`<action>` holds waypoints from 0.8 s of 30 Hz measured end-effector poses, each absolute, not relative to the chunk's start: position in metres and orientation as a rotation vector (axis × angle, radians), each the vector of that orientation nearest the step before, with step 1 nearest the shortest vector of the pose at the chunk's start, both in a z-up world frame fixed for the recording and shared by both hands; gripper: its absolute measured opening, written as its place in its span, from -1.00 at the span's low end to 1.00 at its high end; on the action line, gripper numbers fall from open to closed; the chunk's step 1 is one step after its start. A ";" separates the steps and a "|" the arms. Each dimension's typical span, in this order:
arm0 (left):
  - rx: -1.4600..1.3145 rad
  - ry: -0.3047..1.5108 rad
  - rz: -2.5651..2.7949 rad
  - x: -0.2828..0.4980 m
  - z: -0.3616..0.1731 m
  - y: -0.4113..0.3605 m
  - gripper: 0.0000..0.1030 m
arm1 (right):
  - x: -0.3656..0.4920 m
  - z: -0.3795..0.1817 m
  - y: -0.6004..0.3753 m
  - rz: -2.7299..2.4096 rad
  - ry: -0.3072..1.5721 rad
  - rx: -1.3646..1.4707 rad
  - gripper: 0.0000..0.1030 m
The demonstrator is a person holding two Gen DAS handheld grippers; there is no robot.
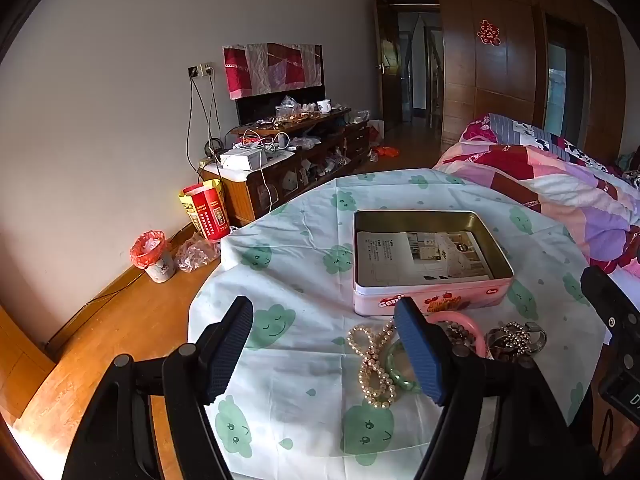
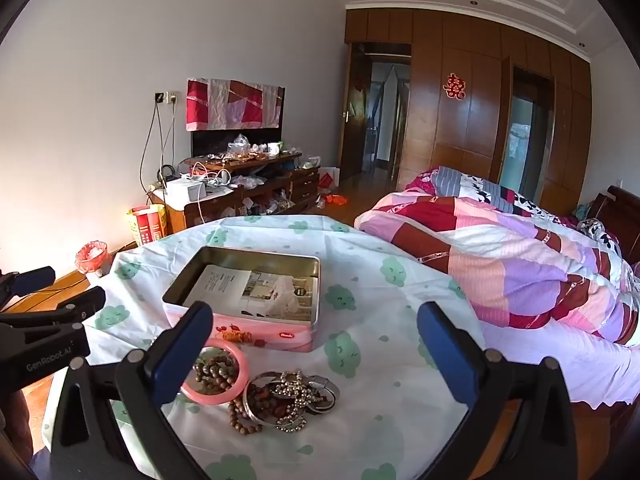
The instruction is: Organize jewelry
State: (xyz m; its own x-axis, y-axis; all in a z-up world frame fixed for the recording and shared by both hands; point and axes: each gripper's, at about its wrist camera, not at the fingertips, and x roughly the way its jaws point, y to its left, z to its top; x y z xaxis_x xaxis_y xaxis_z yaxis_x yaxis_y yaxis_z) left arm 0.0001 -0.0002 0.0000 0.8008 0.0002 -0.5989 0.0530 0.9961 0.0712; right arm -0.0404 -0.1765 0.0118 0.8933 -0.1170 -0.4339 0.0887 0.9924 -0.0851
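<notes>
- Your left gripper (image 1: pixel 326 350) hovers above the near part of the table (image 1: pixel 304 364), its blue-padded fingers (image 1: pixel 229 354) spread wide apart with nothing between them.
- Your right gripper (image 2: pixel 316 354) is spread just as wide and holds nothing; it sits over the near edge of the table, with the jewelry pile below and ahead of it.
- The open tin box (image 1: pixel 430 256) stands in the middle of the table on the cloud-print cloth (image 1: pixel 288 264). A printed paper sheet (image 2: pixel 260 292) lies flat inside it, and none of the jewelry is in it.
- The jewelry lies on the cloth just in front of the tin's near wall.
- The pearl necklace (image 1: pixel 374 364) is looped in a heap at the left end of the pile, touching the green bangle (image 1: pixel 396 366), which your left gripper's right finger partly hides.
- The pink bangle (image 2: pixel 234 380) lies flat just beside the tin, with a strand of brown wooden beads (image 2: pixel 214 372) resting inside its ring.
- To its right, a silver bangle (image 2: pixel 256 404), a rhinestone chain (image 2: pixel 294 390) and more brown beads sit tangled together; you cannot tell the pieces apart fully.
- A quilt-covered bed (image 2: pixel 500 256) lies beside the table on the right.
</notes>
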 end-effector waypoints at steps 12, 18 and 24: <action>0.091 0.635 -0.022 0.000 0.000 0.001 0.43 | -0.041 0.011 -0.174 -0.107 0.455 -0.070 1.00; 0.093 0.634 -0.021 0.001 -0.003 0.002 0.43 | -0.040 0.009 -0.173 -0.109 0.460 -0.075 1.00; 0.096 0.635 -0.020 0.001 -0.003 0.002 0.43 | -0.039 0.007 -0.172 -0.109 0.460 -0.073 1.00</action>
State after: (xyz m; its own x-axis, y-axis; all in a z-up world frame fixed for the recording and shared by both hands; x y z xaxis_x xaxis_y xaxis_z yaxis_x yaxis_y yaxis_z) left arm 0.0012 0.0019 -0.0031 0.8053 0.0107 -0.5928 0.0481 0.9954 0.0832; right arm -0.0389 -0.1722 0.0074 0.8903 -0.1214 -0.4389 0.0885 0.9916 -0.0947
